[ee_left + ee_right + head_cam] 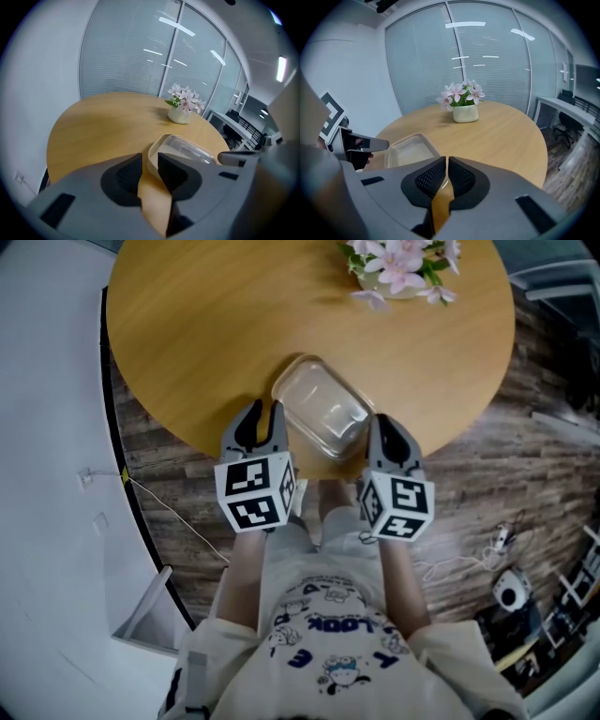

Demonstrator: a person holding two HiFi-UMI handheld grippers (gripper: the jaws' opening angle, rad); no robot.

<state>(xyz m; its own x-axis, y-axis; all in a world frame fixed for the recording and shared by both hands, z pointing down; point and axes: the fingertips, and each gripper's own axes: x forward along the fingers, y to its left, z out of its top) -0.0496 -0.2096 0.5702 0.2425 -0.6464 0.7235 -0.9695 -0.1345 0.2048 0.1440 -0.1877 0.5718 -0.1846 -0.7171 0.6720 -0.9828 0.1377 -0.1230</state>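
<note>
Container (322, 409) looks light, thin, slippery; I'd pinch its rim. Left tool (265, 411) apart beside it, right tool (384, 425) together, empty.

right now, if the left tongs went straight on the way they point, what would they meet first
Probably the near corner of the clear plastic container, just beyond the open left tongs; depth is hard to judge.

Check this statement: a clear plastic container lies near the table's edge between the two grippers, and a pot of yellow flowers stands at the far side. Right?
No. The flowers are pink and white, not yellow; the right gripper view shows this. The clear plastic container does lie near the edge of the table, between the left gripper and right gripper.
</note>
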